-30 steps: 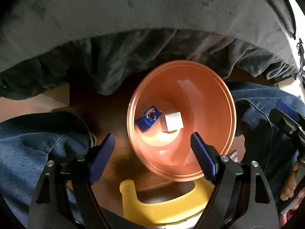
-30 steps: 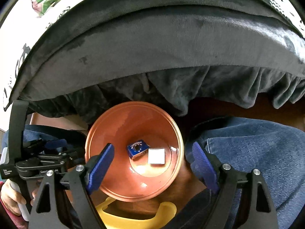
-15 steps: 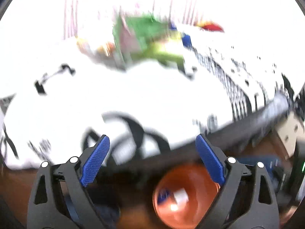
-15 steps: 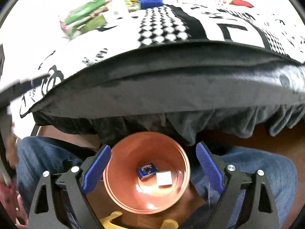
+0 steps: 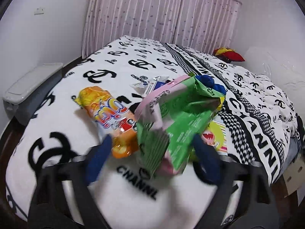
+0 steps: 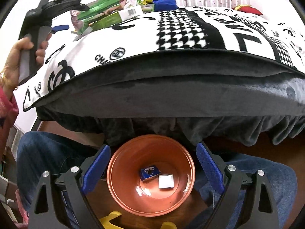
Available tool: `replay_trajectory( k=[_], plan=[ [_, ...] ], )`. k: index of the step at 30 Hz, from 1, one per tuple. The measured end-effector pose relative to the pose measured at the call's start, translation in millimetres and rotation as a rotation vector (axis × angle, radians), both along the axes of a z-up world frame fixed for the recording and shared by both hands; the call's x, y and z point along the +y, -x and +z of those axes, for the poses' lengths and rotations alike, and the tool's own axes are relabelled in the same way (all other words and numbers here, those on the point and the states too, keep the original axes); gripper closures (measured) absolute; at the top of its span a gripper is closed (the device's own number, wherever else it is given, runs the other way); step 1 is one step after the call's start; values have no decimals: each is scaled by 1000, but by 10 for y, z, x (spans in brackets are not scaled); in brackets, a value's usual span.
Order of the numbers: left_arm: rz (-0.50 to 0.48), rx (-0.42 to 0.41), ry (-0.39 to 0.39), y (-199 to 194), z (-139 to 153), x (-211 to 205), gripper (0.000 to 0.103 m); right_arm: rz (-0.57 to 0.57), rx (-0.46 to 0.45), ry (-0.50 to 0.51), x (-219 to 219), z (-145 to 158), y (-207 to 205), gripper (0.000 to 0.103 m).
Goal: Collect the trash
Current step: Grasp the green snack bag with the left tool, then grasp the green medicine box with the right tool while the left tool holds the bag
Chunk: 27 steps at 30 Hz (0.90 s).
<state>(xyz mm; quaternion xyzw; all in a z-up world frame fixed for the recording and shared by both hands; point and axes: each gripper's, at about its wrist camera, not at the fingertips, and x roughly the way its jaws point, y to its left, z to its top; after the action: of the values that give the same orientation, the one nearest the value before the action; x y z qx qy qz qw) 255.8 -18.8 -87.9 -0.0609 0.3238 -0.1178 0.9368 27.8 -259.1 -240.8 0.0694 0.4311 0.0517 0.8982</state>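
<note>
Green crinkly wrapper (image 5: 183, 122) on bed (image 5: 118, 70), amid snack litter: light, limp, slippery (foil-like, judging by sheen); best pinched at crumpled lower edge. Left gripper (image 5: 152, 158) open, blurred, fingers straddling wrapper, aimed across bed. Right gripper (image 6: 152, 169) open, empty, pointing down over orange bowl (image 6: 122, 192) at knees.

The left wrist view looks forward and slightly down over the bedspread (image 5: 118, 72) from close above it, with the green wrapper (image 5: 181, 122) just ahead of and between the jaws. The right wrist view sits lower, beside the bed, facing its edge, with the orange bowl (image 6: 122, 181) close below between the jaws. The 2 views share the bedspread (image 6: 190, 28) and green wrapper (image 6: 99, 9); the right view also catches the left gripper (image 6: 61, 27).
</note>
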Motion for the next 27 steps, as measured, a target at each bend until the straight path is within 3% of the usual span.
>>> replay_trajectory(
  k=[1,2,4,6,11,16,18,24,27],
  plan=[
    [-8,15,7,-31,-5,-13,66,-1,-1,-1,-7,2,4,13],
    [17,26,-8,-54,1,-15,80,-3,-3,-1,-13,9,11,13],
    [26,35,34,-45,12,29,85,-5,-7,-3,-15,20,25,13],
    [26,38,76,-20,32,84,86,-6,-14,-5,-18,35,42,13],
    [16,26,92,118,103,151,87,-9,-31,-5,-36,88,76,13],
    [13,-40,128,433,336,325,87,-10,-59,3,-35,193,87,13],
    [26,-79,106,618,443,398,87,-3,-77,7,-20,261,61,13],
    [45,-178,24,1285,598,660,87,133,-241,-63,53,642,-229,9],
    [57,-173,18,1529,552,817,87,224,-345,-10,133,904,-521,5]
  ],
)
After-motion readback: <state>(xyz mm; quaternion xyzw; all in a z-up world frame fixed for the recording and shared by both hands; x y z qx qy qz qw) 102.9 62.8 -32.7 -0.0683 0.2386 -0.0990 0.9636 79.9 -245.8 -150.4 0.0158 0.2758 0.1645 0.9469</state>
